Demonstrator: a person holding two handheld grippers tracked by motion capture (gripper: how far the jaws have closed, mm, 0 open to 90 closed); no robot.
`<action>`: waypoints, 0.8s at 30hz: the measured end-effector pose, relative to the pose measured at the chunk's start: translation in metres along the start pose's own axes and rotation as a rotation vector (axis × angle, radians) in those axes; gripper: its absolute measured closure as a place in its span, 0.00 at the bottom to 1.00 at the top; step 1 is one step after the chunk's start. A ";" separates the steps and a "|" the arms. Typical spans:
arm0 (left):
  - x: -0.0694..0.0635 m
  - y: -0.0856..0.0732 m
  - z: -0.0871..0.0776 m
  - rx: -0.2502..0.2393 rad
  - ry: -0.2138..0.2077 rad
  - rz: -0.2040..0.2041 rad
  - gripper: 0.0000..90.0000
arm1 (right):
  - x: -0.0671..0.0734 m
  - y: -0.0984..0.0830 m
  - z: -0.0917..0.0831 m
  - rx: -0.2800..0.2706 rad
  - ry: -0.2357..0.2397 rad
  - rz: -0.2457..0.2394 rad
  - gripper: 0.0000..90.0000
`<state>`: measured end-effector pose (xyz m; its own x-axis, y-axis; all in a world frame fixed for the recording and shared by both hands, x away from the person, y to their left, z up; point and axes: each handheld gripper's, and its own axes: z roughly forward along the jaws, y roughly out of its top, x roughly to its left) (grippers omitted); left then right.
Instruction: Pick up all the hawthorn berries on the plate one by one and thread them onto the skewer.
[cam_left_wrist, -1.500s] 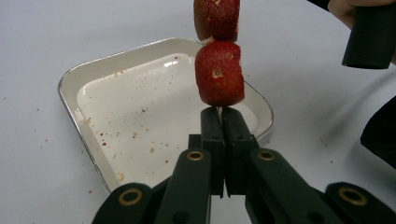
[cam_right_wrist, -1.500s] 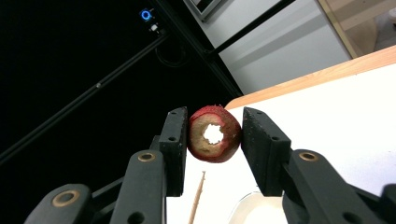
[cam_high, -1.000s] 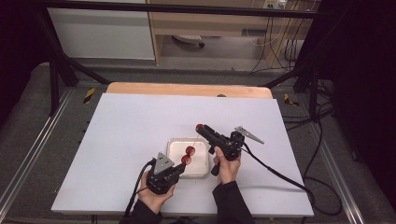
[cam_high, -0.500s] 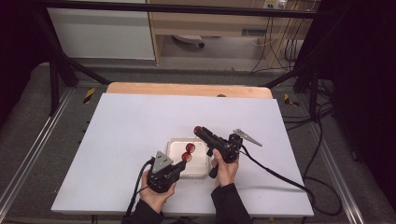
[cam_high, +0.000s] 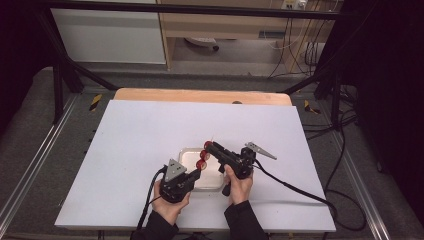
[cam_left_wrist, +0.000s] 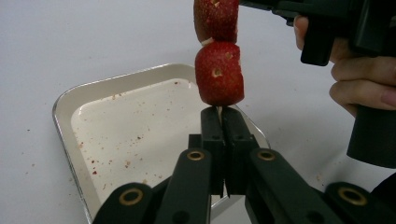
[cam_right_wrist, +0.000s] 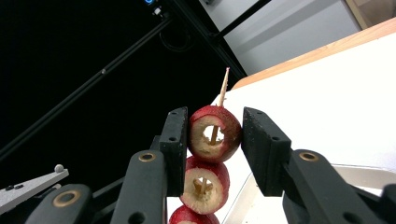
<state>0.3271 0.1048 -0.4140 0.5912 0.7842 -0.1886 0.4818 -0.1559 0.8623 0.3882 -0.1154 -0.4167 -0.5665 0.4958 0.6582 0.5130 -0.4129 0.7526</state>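
Skewered red fruit held over a metal tray, mid-threading.

Three cored red fruit pieces (cam_right_wrist: 214, 133) strung on a thin wooden skewer (cam_right_wrist: 224, 86), poised above the metal tray (cam_left_wrist: 93, 93) near the desk's (cam_high: 150, 130) six o'clock edge. Right tongs (cam_right_wrist: 215, 140) set around the topmost piece, pads at its sides at three and nine o'clock, seemingly gripping it. Left tongs (cam_left_wrist: 219, 126) clenched on the skewer's lower end, just under the lowest fruit. Skewer tip bare at twelve o'clock, so room left for more; tray holding only red crumbs, no loose fruit seen. Judged well along: pieces threaded, seating or sliding them probably left.
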 end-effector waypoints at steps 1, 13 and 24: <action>0.001 0.000 -0.001 0.003 -0.002 0.002 0.99 | 0.000 0.001 0.000 -0.005 -0.001 -0.010 0.68; 0.026 -0.004 -0.014 0.038 0.002 0.027 0.99 | -0.005 0.018 -0.012 0.193 -0.124 -0.207 0.20; 0.043 -0.008 -0.023 0.110 -0.024 0.095 0.98 | -0.018 0.013 -0.022 0.473 -0.221 -0.424 0.02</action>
<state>0.3332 0.1538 -0.4182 0.6521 0.7485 -0.1203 0.4896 -0.2947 0.8206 0.3914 -0.1466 -0.4184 -0.6620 0.7067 0.2498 0.5307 0.2066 0.8220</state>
